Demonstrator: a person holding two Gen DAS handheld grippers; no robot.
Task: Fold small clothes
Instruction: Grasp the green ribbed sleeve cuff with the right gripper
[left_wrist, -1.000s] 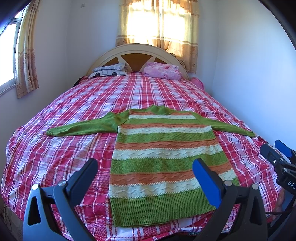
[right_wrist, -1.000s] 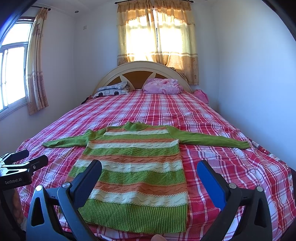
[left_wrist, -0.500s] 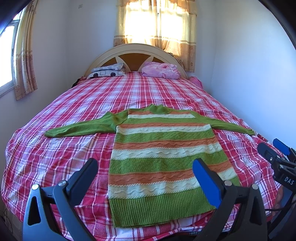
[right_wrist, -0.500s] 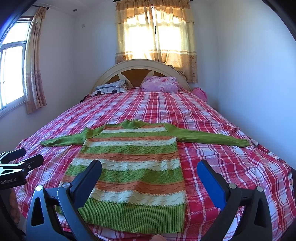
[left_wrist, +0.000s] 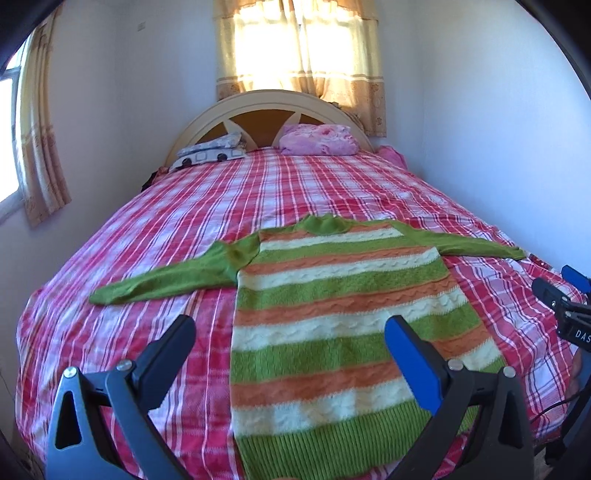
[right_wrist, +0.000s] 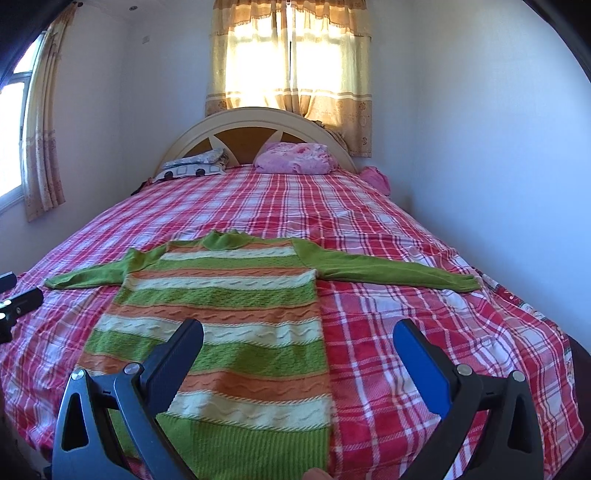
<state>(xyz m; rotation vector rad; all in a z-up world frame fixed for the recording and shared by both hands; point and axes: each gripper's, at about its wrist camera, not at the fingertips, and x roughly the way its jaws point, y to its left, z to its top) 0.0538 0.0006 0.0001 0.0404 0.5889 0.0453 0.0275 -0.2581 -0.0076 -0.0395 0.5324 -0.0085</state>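
The sweater (left_wrist: 332, 314) lies flat and face up on the bed (left_wrist: 258, 192), near the foot edge, with its hem at the near side and its collar at the far side; both sleeves are spread out, one to the left (left_wrist: 166, 280) and one to the right (left_wrist: 476, 245); no fold is made yet, so the task looks to be at its very start, in the approach before the first grasp.

The left tool (left_wrist: 290, 345) hovers above the near part of the sweater with its jaws wide apart and nothing between them; the right tool (right_wrist: 297, 349) hovers beside it, over the right edge of the sweater body, also wide open and empty; neither one touches the cloth, as far as the views show.

I judge that the next move is to take one side of the garment; the left tool can go to the left sleeve or shoulder, and the right tool to the right sleeve (right_wrist: 391, 269) or to the hem corner (right_wrist: 317, 443); each must come down low enough to pinch the knit only and not the checked sheet under it; then the sleeve is carried across the body toward the middle.

The knit looks thick and soft, so it may sag or slip if only a thin edge is held.
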